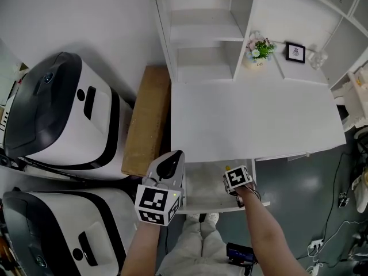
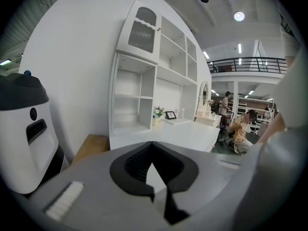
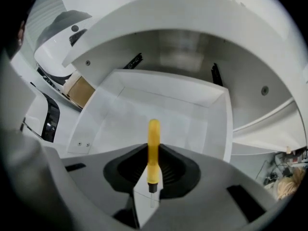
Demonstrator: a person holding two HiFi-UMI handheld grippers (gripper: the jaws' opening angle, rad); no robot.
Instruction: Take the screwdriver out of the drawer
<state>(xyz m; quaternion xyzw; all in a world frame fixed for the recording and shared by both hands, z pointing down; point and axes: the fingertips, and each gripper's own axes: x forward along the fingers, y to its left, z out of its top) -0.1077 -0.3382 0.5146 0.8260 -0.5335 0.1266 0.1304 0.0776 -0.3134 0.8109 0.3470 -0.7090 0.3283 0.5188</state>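
Note:
A yellow-handled screwdriver [image 3: 153, 148] is clamped between the black pads of my right gripper [image 3: 153, 154], handle end pointing away and short metal tip toward the camera. It hangs clear above the floor of the open white drawer [image 3: 159, 105]. In the head view my right gripper [image 1: 236, 183] points steeply down over the drawer [image 1: 204, 191], which is pulled out under the white desk [image 1: 247, 119]. My left gripper [image 1: 171, 161] hovers at the drawer's left front corner, shut and empty. In its own view the left gripper [image 2: 153, 165] points almost level across the desk top [image 2: 183, 134].
Two large white-and-black machines [image 1: 63, 114] [image 1: 63, 229] stand left of the desk, with a brown cardboard box [image 1: 146, 119] between them and it. White shelves at the back hold a flower pot [image 1: 259, 49] and a small picture frame [image 1: 295, 52]. Cables lie on the floor at right.

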